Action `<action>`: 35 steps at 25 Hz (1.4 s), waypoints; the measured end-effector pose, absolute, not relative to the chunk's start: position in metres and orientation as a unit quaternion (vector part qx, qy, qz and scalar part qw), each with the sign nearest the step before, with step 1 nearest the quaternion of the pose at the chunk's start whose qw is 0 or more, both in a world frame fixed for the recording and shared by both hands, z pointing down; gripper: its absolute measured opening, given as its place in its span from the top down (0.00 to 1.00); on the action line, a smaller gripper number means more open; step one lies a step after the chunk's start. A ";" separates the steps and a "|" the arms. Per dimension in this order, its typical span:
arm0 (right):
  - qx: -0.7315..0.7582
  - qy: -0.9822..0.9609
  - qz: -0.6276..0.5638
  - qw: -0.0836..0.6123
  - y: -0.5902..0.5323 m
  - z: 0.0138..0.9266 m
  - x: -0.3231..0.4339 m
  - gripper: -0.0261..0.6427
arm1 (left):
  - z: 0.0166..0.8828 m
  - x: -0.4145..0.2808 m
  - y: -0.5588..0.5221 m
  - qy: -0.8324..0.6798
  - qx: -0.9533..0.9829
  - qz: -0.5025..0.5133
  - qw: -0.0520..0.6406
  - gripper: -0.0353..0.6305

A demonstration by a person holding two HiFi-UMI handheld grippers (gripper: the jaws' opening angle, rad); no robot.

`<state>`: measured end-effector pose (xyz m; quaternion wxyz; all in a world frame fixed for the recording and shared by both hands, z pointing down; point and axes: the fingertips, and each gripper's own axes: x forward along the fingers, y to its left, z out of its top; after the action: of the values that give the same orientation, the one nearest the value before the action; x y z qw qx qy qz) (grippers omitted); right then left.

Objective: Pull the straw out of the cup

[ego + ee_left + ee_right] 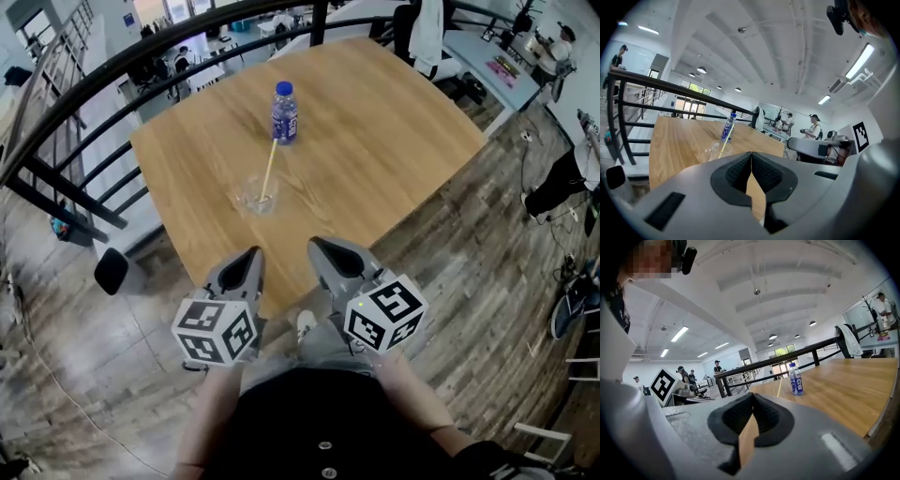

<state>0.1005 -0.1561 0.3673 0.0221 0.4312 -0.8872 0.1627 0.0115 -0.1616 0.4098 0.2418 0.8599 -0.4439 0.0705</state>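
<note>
A clear plastic cup (257,196) stands near the middle of the wooden table (375,131), with a pale yellow straw (269,169) leaning out of it toward the far side. In the left gripper view the cup (714,151) and straw (726,140) show just beyond the jaws. In the right gripper view only the straw (780,386) shows above the jaws. My left gripper (251,255) and right gripper (317,246) hover side by side at the table's near edge, well short of the cup. Both are shut with nothing between the fingers.
A blue-capped water bottle (284,113) stands just behind the cup, also seen as the bottle (728,127) and the bottle (795,379). A black railing (103,75) runs along the table's far and left sides. Desks, a chair and people stand beyond it.
</note>
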 end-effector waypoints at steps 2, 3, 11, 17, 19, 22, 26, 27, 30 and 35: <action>0.421 -0.892 0.161 0.027 -0.174 0.369 0.111 0.96 | 0.410 0.020 -0.176 -0.456 0.854 0.066 0.242 0.92; 0.415 -0.895 0.162 0.031 -0.183 0.372 0.115 0.96 | 0.411 0.024 -0.182 -0.461 0.851 0.064 0.242 0.92; 0.368 -0.909 0.193 0.030 -0.217 0.385 0.124 0.96 | 0.416 0.045 -0.210 -0.484 0.838 0.057 0.246 0.92; 0.353 -0.913 0.200 0.035 -0.222 0.393 0.125 0.96 | 0.421 0.046 -0.217 -0.496 0.828 0.062 0.255 0.92; 0.361 -0.910 0.202 0.031 -0.227 0.395 0.126 0.96 | 0.422 0.045 -0.217 -0.498 0.826 0.063 0.256 0.92; 0.366 -0.908 0.204 0.025 -0.230 0.398 0.123 0.96 | 0.428 0.042 -0.217 -0.498 0.823 0.065 0.264 0.92; 0.359 -0.909 0.208 0.040 -0.233 0.403 0.118 0.96 | 0.432 0.038 -0.223 -0.500 0.819 0.067 0.273 0.92; 0.360 -0.908 0.210 0.042 -0.236 0.404 0.119 0.96 | 0.432 0.037 -0.226 -0.499 0.819 0.067 0.274 0.92; 0.363 -0.906 0.213 0.049 -0.245 0.407 0.119 0.96 | 0.432 0.035 -0.235 -0.498 0.818 0.066 0.279 0.92; 0.377 -0.899 0.216 0.055 -0.268 0.410 0.116 0.96 | 0.439 0.026 -0.249 -0.496 0.815 0.070 0.291 0.92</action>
<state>0.1164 -0.2679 0.4102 0.0553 0.3771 -0.8990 0.2159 0.0262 -0.2494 0.4385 0.2913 0.8147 -0.4964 0.0705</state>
